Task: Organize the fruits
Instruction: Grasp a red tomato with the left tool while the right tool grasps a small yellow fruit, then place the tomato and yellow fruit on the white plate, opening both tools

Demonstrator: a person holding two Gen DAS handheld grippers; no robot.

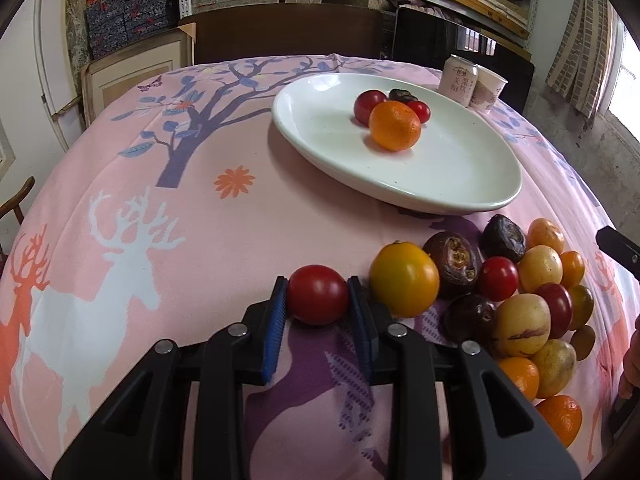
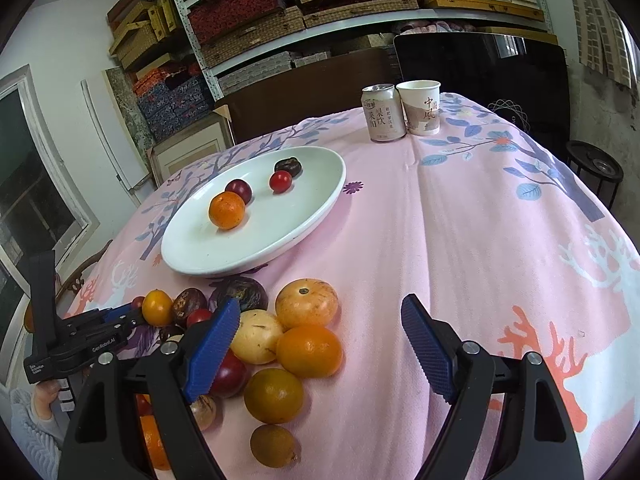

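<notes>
Between our left tongs (image 1: 318,296) sits a red tomato (image 1: 318,295), gripped at the table's near edge — our right tongs (image 2: 320,344) hang spread, empty. Four fruits lie on the white plate (image 1: 460,176); the fruit pile (image 1: 520,292) remains — we judge it early.

The left claw (image 2: 132,314) reads "GenRobot.AI" (paper cup (image 2: 420,108): "中国风").

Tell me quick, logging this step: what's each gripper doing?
Left gripper: closed on a round red tomato.
Right gripper: open, holding nothing.
</notes>
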